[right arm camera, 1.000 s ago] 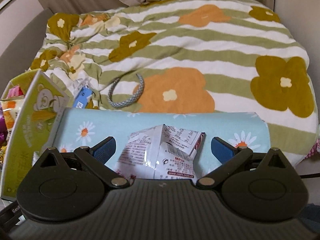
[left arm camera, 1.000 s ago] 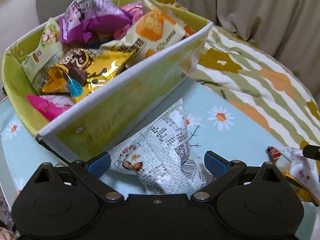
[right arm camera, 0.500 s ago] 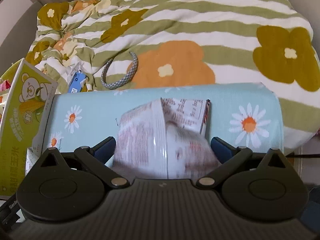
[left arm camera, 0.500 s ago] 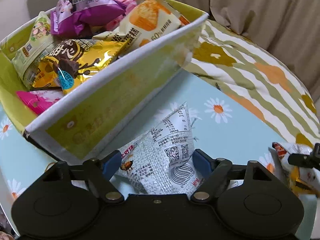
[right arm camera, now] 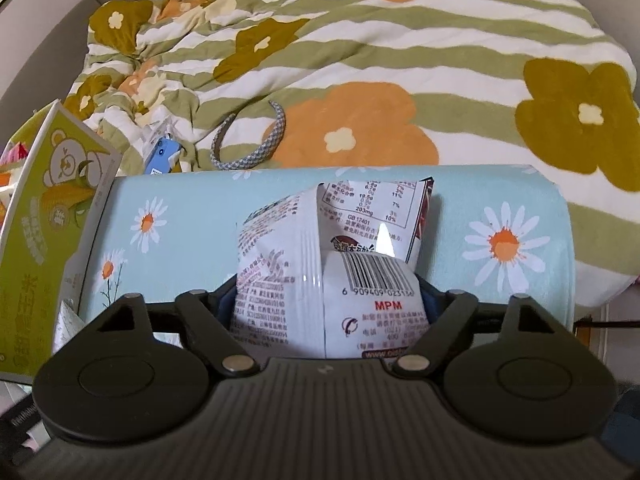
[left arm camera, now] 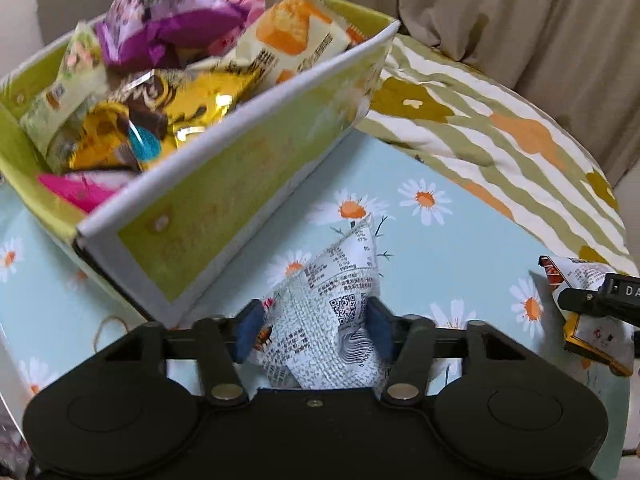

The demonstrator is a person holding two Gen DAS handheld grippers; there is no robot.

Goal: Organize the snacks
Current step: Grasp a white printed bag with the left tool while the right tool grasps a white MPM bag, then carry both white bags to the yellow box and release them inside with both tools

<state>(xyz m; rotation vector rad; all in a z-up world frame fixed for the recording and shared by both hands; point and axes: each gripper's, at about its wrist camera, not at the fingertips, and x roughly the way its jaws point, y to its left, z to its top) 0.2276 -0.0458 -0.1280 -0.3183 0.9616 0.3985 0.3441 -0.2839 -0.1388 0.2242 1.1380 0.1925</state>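
My left gripper [left arm camera: 314, 330] is shut on a white printed snack packet [left arm camera: 328, 312], held over the daisy-print table just in front of the green box [left arm camera: 224, 200]. The box is full of snack bags, with purple, gold and orange ones on top. My right gripper [right arm camera: 326, 300] is shut on another white snack packet [right arm camera: 332, 264], barcode side up, over the table. That packet also shows at the right edge of the left wrist view [left arm camera: 588, 312].
The daisy-print table [right arm camera: 180, 220] ends at a bed with a striped flower blanket [right arm camera: 360, 60]. A grey headband [right arm camera: 252, 148] and a small blue item [right arm camera: 160, 156] lie on the blanket. The green box stands at the left in the right wrist view [right arm camera: 44, 232].
Both grippers have closed from open onto their packets. The left packet now stands up between the fingers, and the right packet has come closer and higher.
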